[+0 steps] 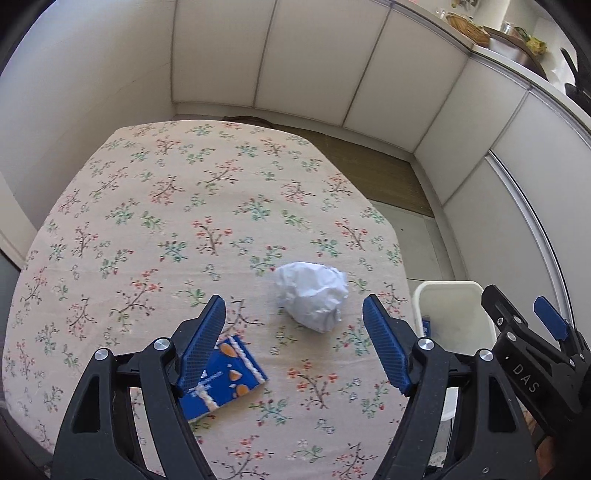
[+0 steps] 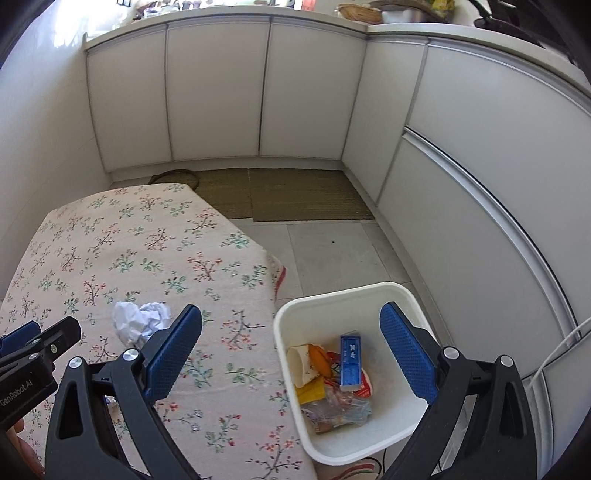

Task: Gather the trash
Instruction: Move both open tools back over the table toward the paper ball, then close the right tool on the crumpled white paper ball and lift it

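Observation:
A crumpled white paper ball [image 1: 312, 299] lies on the floral tablecloth [image 1: 177, 206], just beyond my open, empty left gripper [image 1: 293, 343]. A blue snack wrapper [image 1: 225, 376] lies flat under the left finger. The paper ball also shows in the right wrist view [image 2: 140, 319]. My right gripper [image 2: 290, 354] is open and empty, hovering above the white trash bin [image 2: 391, 428], which stands on the floor beside the table's right edge. The bin holds a blue box [image 2: 350, 360], a paper cup [image 2: 301, 365] and several wrappers. The bin also shows in the left wrist view [image 1: 448, 290].
White kitchen cabinets [image 2: 218, 92] run along the back and right. Woven mats [image 2: 303, 195] lie on the tiled floor beyond the table. The counter top carries a basket [image 1: 467, 24] and cookware. The other gripper shows at each view's edge.

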{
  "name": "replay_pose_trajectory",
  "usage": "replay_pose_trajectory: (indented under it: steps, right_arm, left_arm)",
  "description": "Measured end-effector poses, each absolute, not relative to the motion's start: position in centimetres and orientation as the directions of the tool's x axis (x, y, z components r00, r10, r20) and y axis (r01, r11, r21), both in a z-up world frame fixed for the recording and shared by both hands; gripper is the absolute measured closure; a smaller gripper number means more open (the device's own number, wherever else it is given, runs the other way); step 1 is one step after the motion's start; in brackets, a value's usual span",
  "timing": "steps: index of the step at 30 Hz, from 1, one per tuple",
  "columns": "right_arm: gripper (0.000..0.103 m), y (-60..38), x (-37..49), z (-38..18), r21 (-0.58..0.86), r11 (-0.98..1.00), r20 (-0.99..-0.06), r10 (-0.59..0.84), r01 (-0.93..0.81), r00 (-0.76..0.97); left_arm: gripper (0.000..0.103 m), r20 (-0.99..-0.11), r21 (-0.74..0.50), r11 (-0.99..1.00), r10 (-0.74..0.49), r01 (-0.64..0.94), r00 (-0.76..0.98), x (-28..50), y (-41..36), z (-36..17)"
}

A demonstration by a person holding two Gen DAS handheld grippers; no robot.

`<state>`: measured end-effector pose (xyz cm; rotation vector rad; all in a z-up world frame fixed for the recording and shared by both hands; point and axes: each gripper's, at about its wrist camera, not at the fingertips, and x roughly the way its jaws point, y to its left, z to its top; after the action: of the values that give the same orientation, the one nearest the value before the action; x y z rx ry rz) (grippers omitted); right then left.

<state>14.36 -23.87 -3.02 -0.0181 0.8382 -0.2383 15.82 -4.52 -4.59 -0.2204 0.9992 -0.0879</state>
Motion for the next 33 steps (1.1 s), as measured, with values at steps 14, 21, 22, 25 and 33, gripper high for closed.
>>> replay_pose_trajectory:
  steps: [14,21,22,25,33]
  right_arm:
    - [0.009,-14.6,20.3,-9.6,0.036,0.998,-0.872,0.004,0.058,0.489]
    - [0.009,-12.0,22.8,-12.8,0.069,0.997,-0.899,0.043,0.043,0.435]
    - [0.009,-11.7,23.1,-13.2,0.075,0.996,-0.904,0.050,0.041,0.425]
    - [0.016,-11.0,23.7,-14.4,0.094,0.995,-0.916,0.073,0.033,0.395]
    - [0.054,-10.4,23.8,-13.7,0.139,0.990,-0.902,0.132,-0.014,0.411]
  left_arm:
    - [0.029,-0.826,-0.289,0.939,-0.145,-0.187,0.545,15.3,5.3,-4.2]
    - [0.028,-0.831,-0.292,0.932,-0.137,-0.215,0.539,14.8,7.7,-4.4]
    - [0.028,-0.833,-0.295,0.930,-0.138,-0.220,0.536,14.8,8.0,-4.5]
    - [0.027,-0.843,-0.291,0.930,-0.139,-0.223,0.520,14.7,8.6,-4.9]
    - [0.018,-0.897,-0.243,0.965,-0.183,-0.103,0.402,15.1,6.8,-7.0]
